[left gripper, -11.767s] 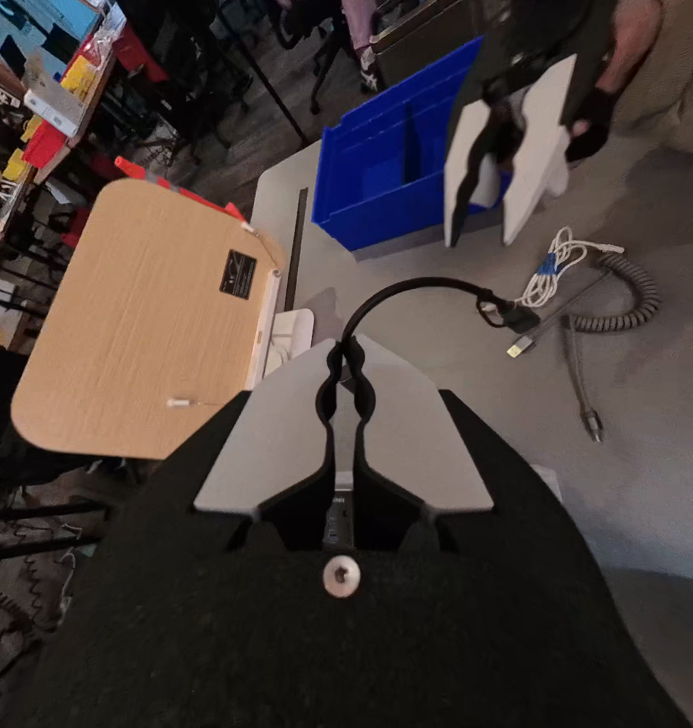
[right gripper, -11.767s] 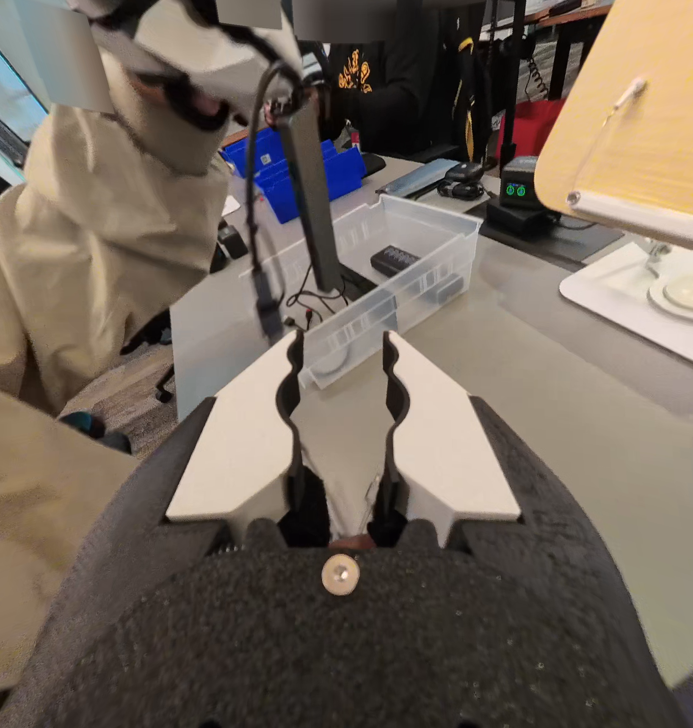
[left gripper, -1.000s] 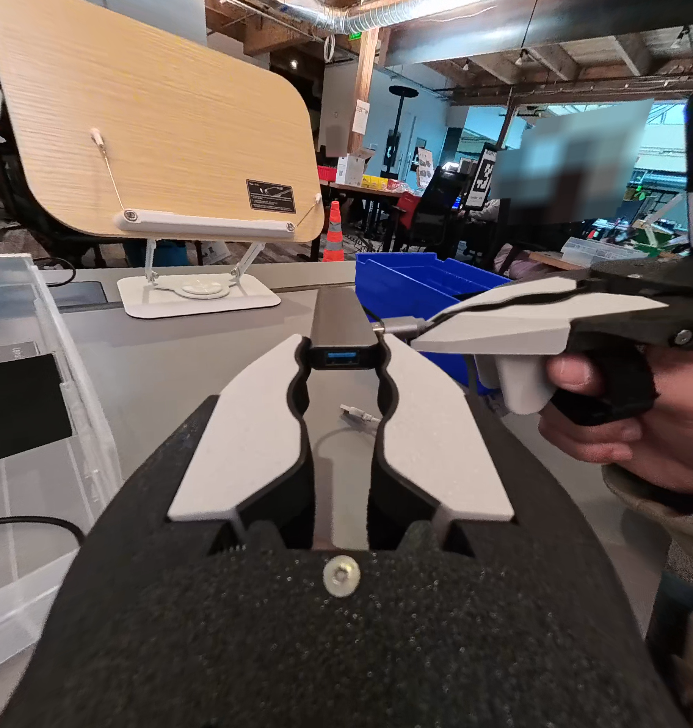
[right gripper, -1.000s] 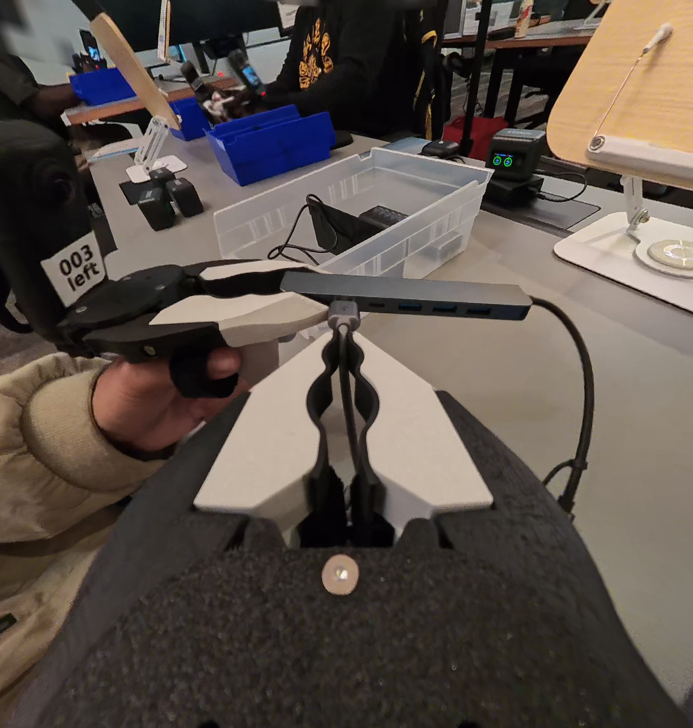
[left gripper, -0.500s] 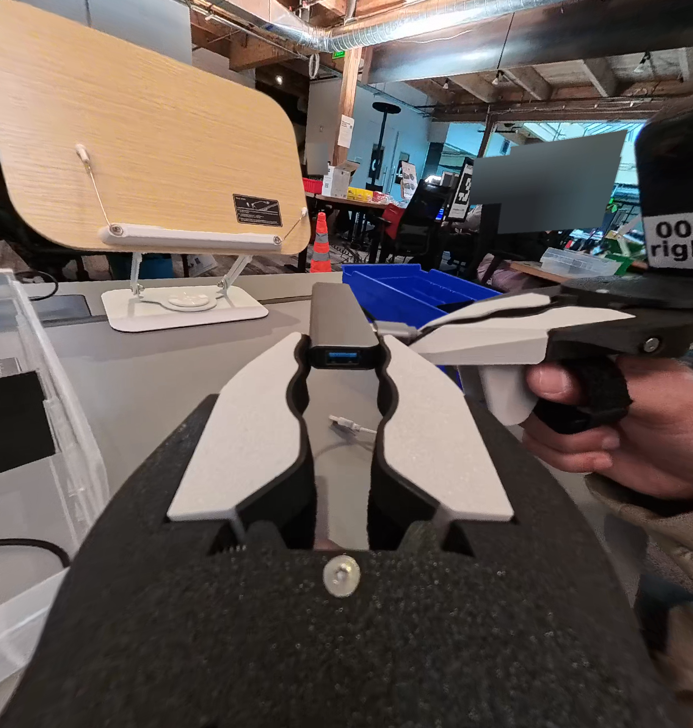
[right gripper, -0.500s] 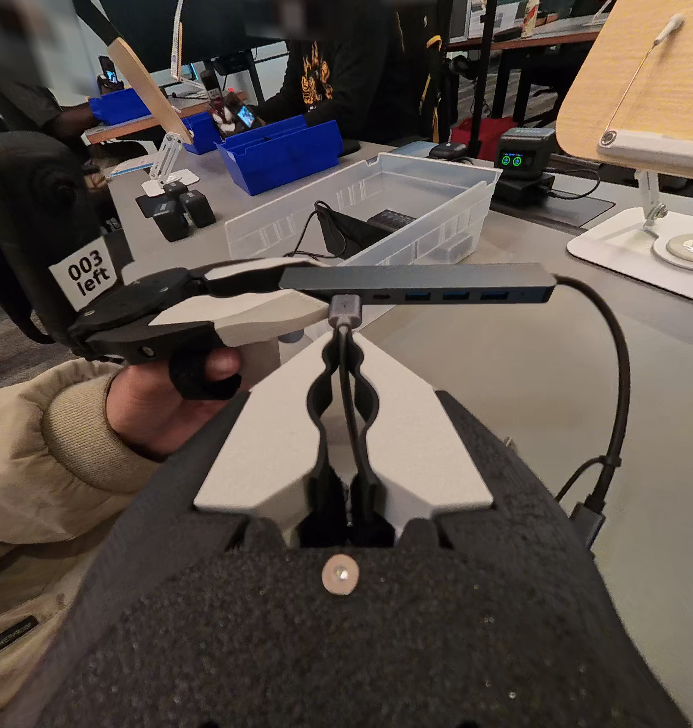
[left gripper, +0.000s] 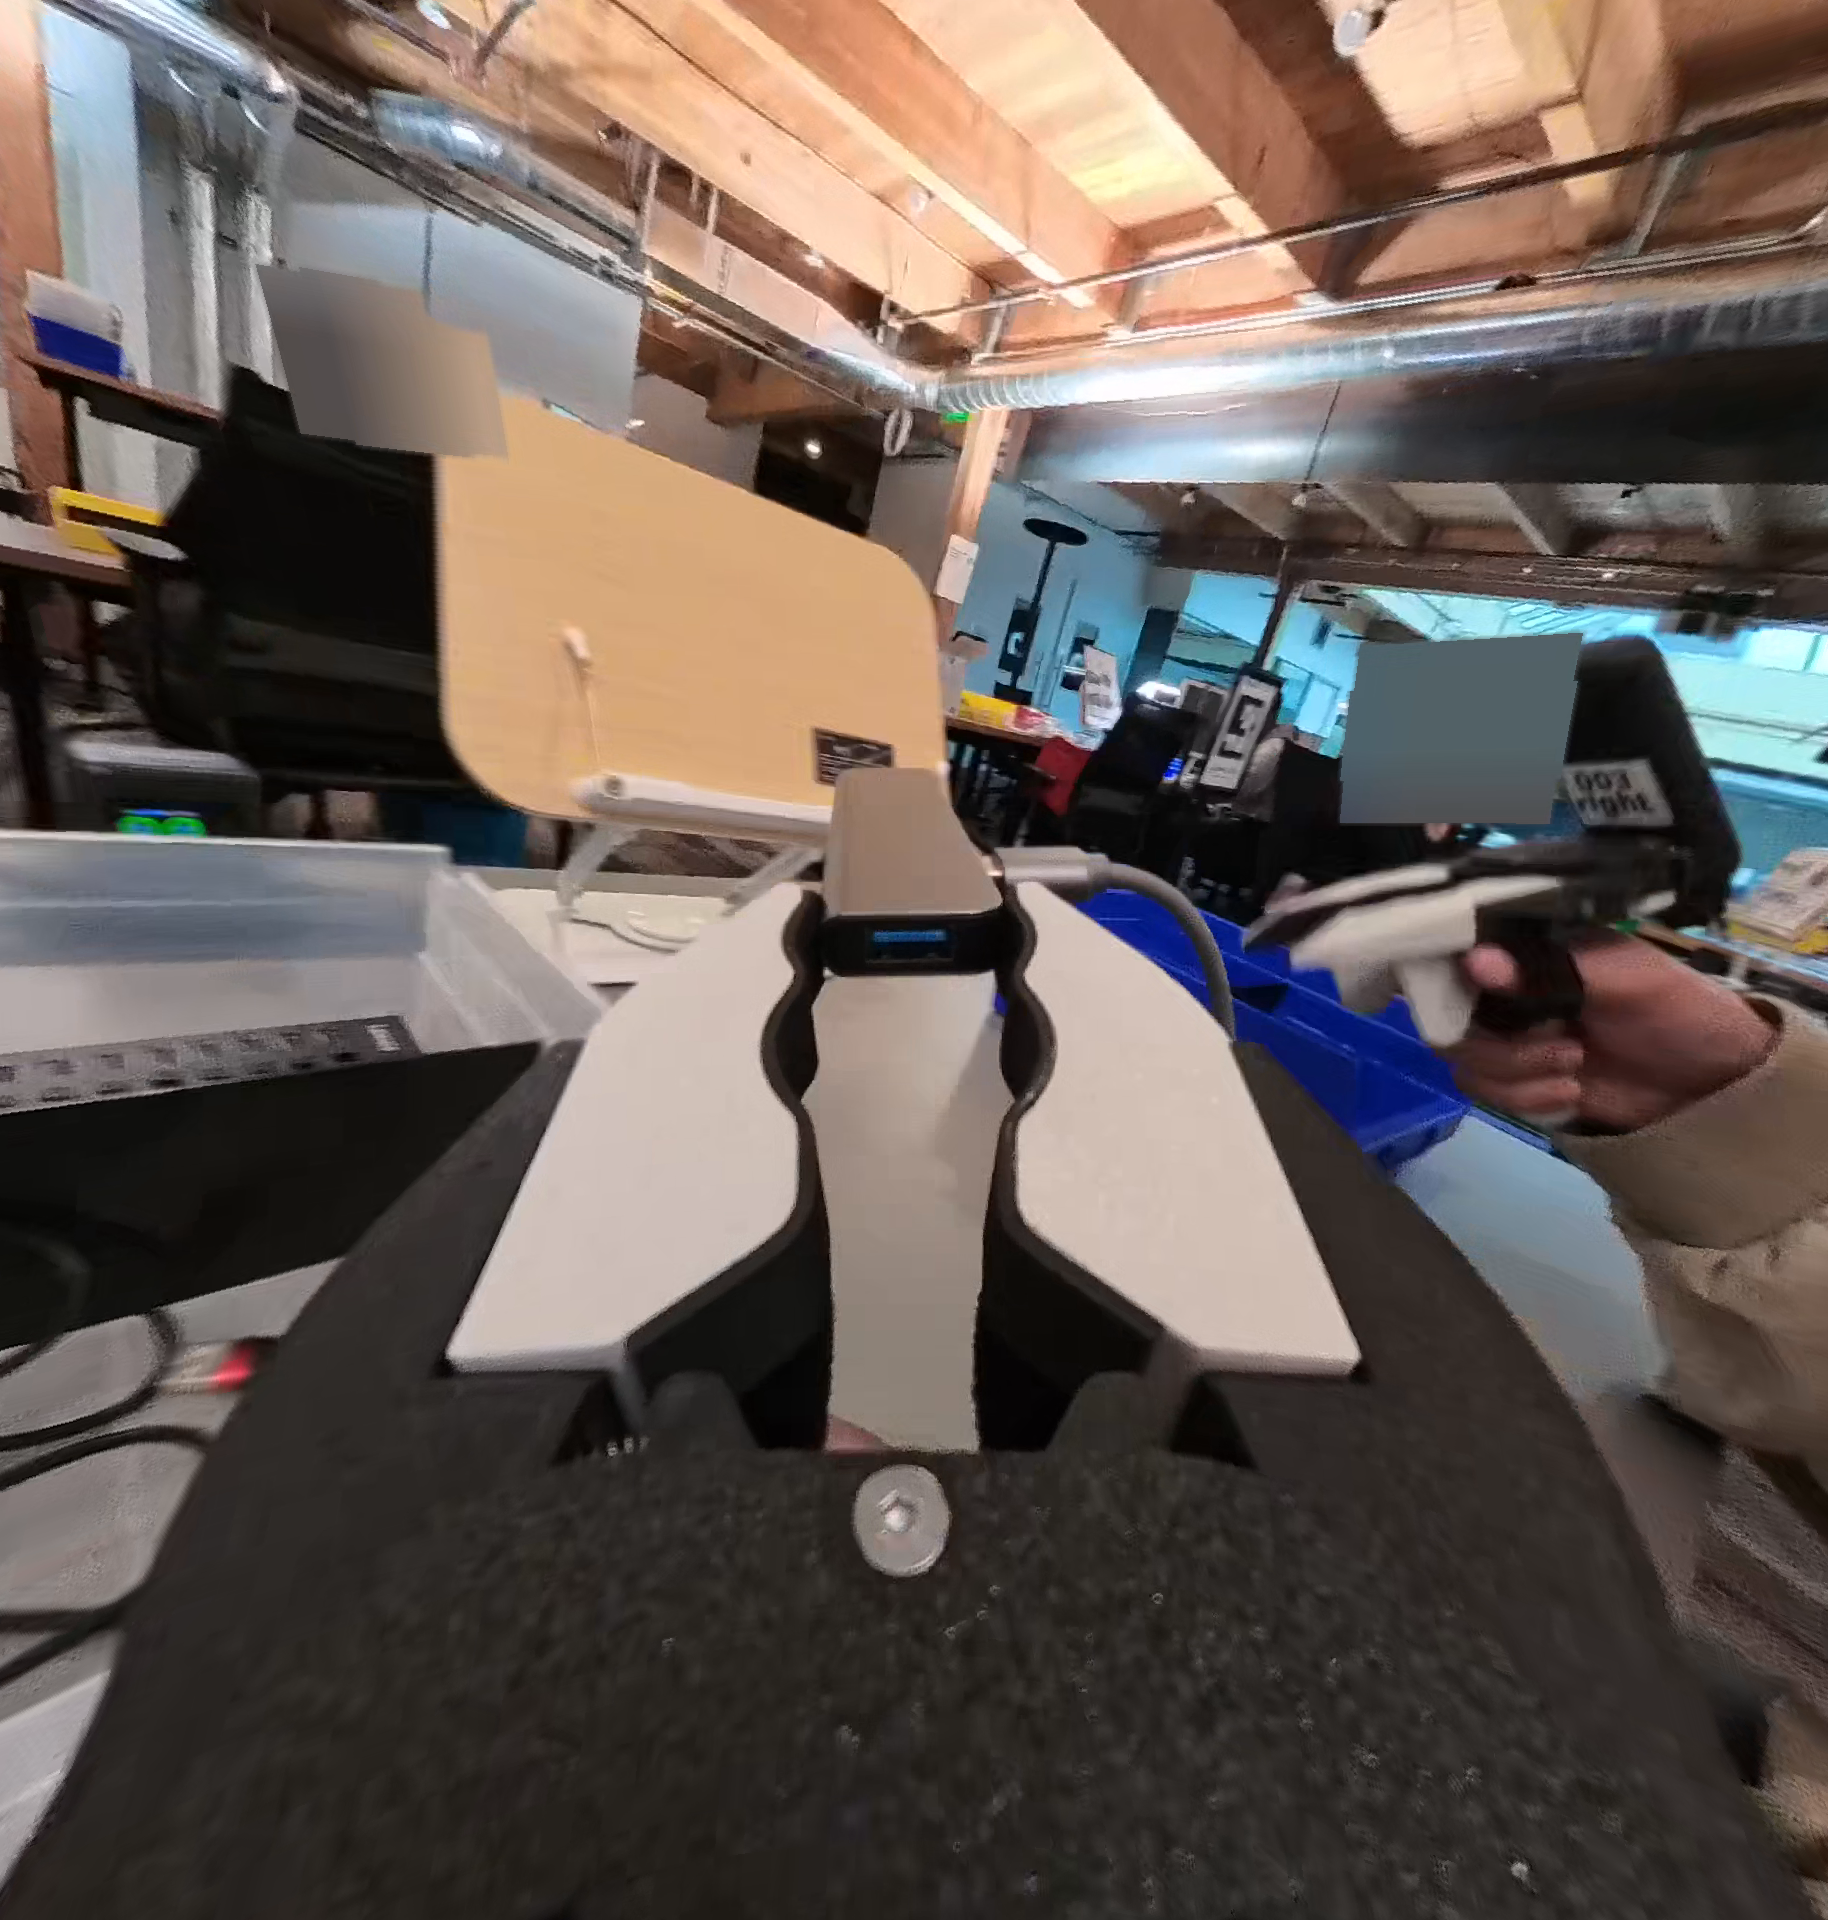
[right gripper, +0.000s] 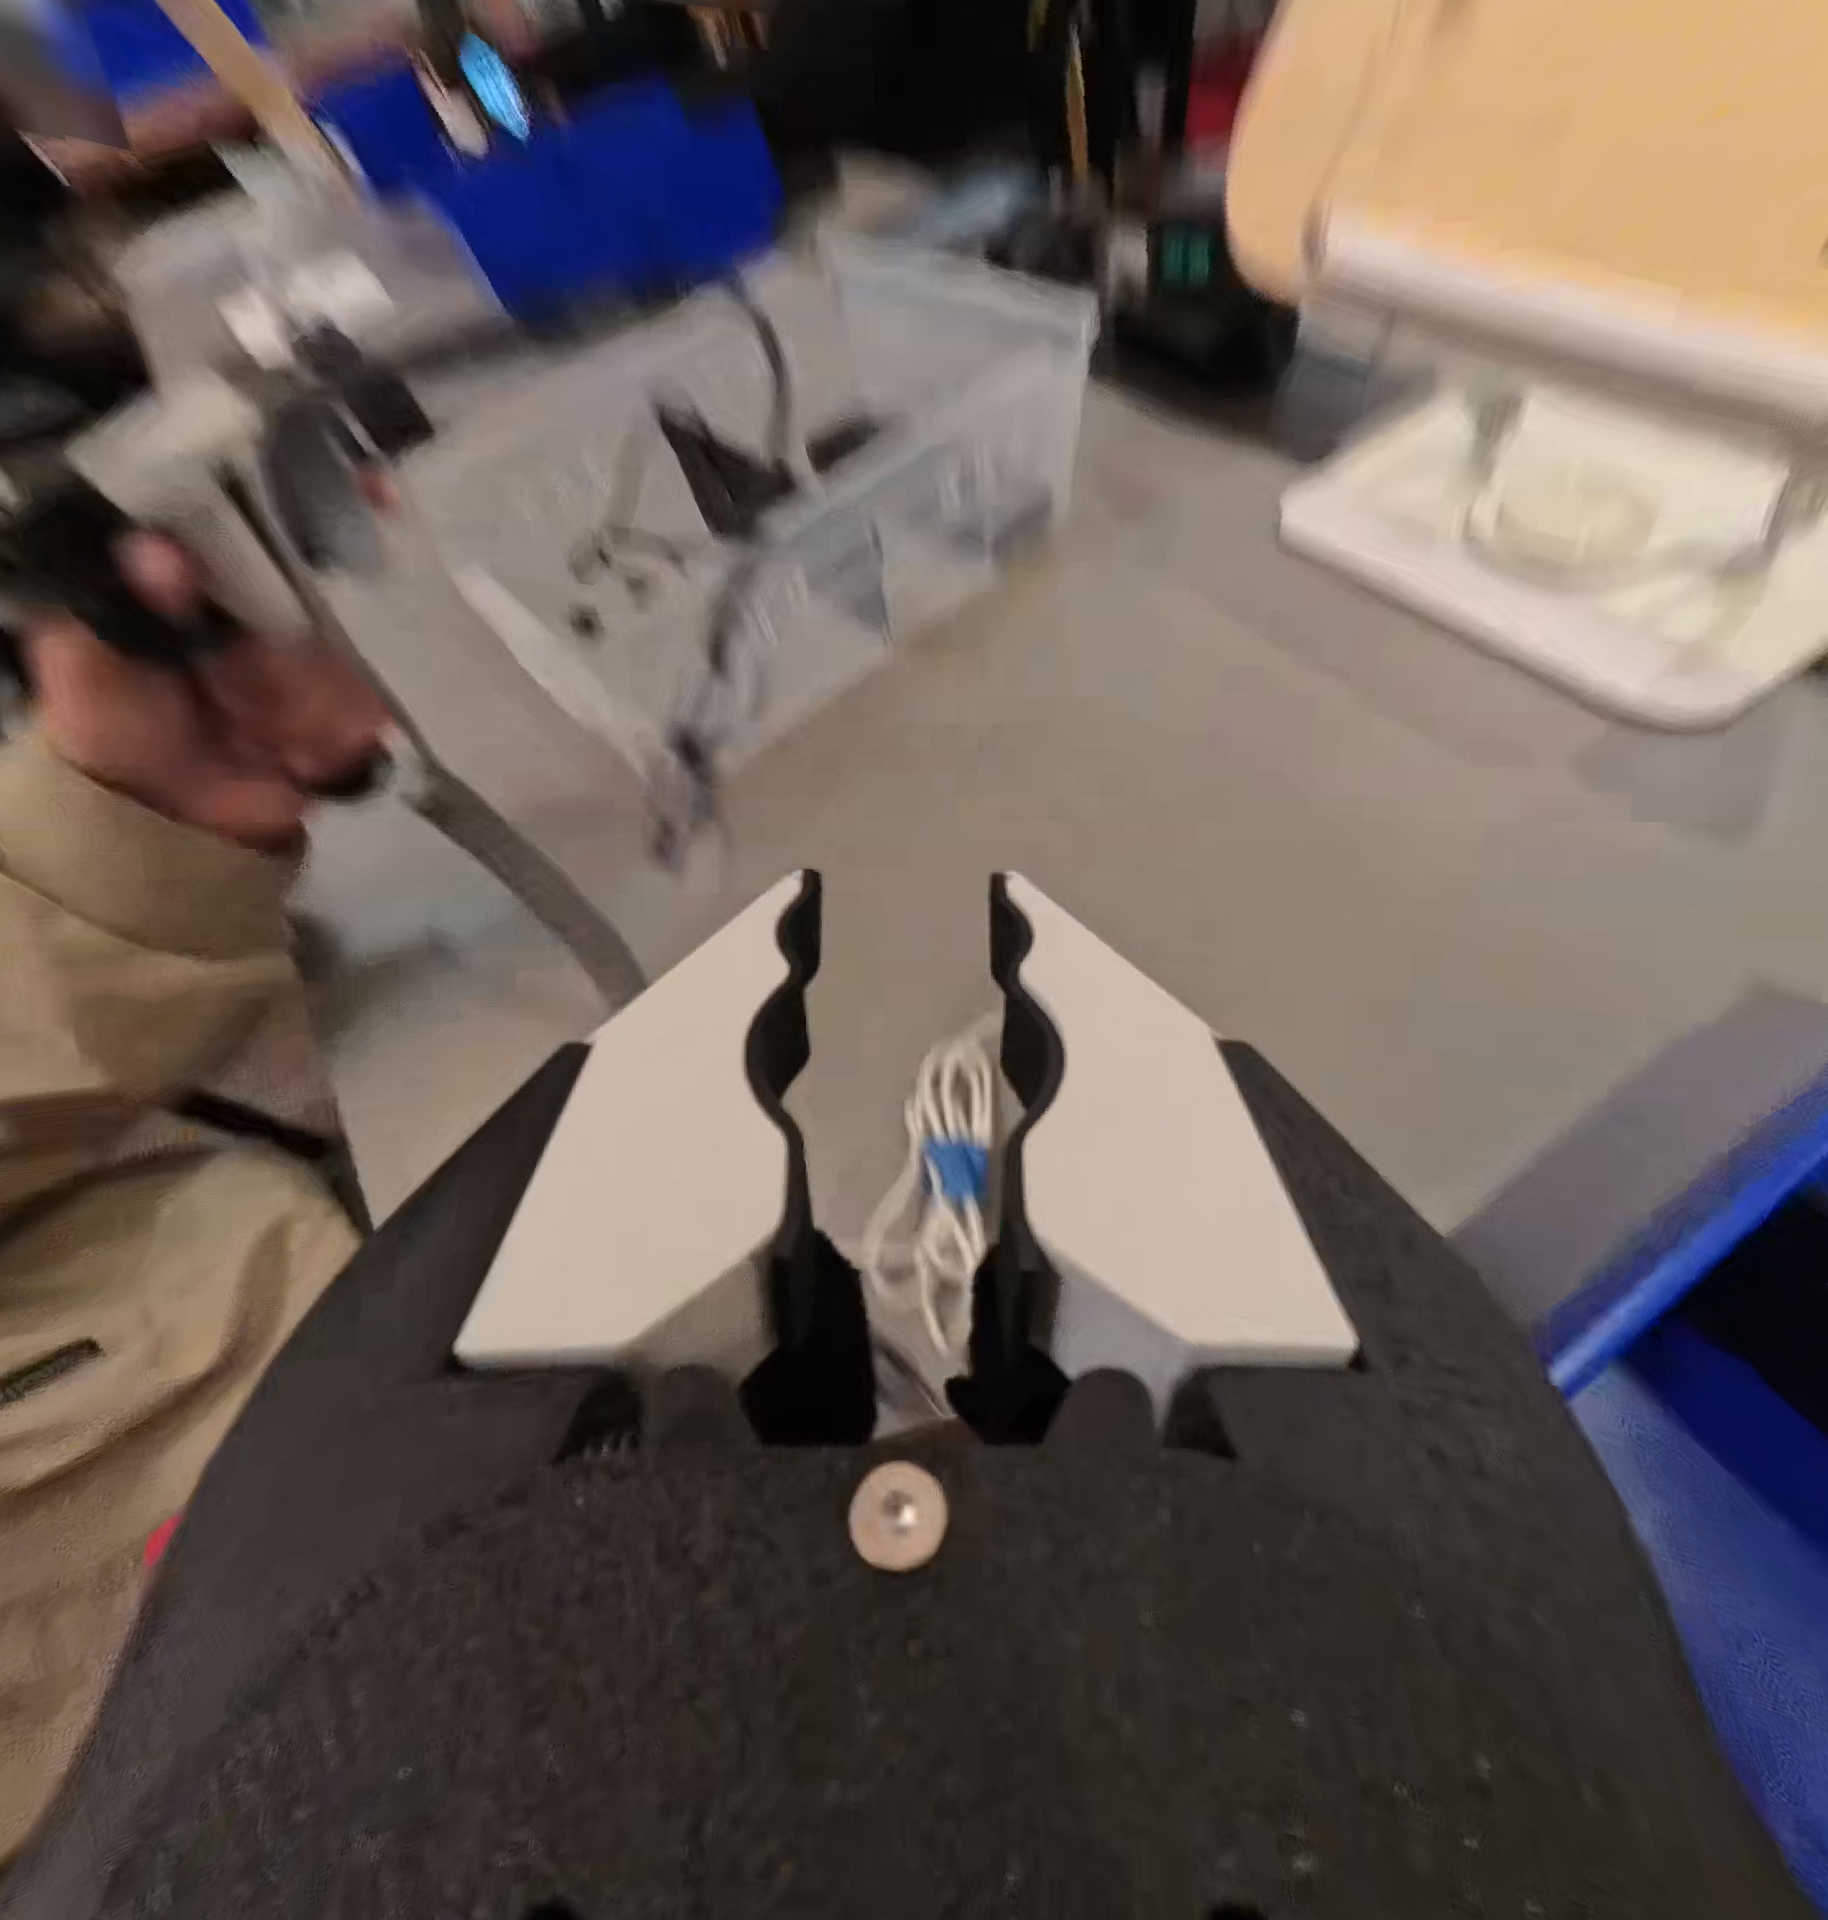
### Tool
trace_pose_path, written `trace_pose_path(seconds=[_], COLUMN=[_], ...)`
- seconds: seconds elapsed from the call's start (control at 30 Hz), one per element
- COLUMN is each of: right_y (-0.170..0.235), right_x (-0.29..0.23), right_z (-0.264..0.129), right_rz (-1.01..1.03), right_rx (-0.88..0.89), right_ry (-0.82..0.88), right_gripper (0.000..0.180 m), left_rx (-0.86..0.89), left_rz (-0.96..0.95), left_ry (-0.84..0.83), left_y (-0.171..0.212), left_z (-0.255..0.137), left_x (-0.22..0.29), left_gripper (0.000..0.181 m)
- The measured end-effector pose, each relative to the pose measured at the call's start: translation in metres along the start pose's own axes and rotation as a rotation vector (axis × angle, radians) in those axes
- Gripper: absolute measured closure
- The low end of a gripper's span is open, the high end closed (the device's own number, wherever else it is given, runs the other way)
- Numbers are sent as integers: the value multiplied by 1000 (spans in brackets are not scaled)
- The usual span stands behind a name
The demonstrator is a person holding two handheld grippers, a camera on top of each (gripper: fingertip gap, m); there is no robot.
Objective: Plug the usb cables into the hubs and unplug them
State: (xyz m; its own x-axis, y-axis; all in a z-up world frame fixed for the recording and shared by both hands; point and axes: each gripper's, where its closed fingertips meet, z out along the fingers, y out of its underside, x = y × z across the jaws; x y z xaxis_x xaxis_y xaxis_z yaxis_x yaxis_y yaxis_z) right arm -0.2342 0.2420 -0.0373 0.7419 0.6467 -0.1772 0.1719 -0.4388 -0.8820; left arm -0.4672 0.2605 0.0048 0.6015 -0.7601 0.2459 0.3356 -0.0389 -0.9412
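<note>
The grey table [right gripper: 1253, 831] lies ahead of and below both claws. The left gripper [left gripper: 908, 940] clamps the hub [left gripper: 905, 862] by its near end. A grey USB cable [left gripper: 1149, 894] sits plugged into the hub's right side. The right gripper [right gripper: 902, 914], well off to the right, is parted and empty — a bundled white cable [right gripper: 941, 1164] lies directly beneath it. Judged step: one cable seated. Next move — probably descend and close on the bundle.

white fingers [right gripper: 681, 1122], black foam body, beige sleeve [left gripper: 1762, 1236]
</note>
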Motion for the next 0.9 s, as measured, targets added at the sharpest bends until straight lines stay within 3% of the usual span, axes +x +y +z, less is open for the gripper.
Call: trace_pose_path(seconds=[0.13,0.23,0.33,0.43,0.5,0.7,0.83,0.9], right_y=[66,110,123,133,138,152,164,164], right_x=[3,-4,9,8,0,-5,-32,-30], right_z=[41,61,59,65,69,15,-11,-11], right_rz=[78,36,-17,41,28,-668,-775,-765], right_rx=[-217,-371,-443,-485,-507,-778,-813,-805], right_ry=[79,103,202,179,116,-13,-212,-196], right_gripper=[147,147,147,146,161,169,169,166], left_rx=[25,-25,-26,-30,-39,-59,-82,-86], left_rz=[-67,-17,-12,-24,-28,-5,6,11], left_ry=[-27,-29,-26,-31,-27,-30,-21,-17], left_y=[0,10,11,15,17,22,28,29], left_z=[-5,0,0,0,2,4,9,11], left_x=[-17,-13,-12,-15,-15,-13,-8,-5], left_gripper=[149,148,148,148,148,149,148,148])
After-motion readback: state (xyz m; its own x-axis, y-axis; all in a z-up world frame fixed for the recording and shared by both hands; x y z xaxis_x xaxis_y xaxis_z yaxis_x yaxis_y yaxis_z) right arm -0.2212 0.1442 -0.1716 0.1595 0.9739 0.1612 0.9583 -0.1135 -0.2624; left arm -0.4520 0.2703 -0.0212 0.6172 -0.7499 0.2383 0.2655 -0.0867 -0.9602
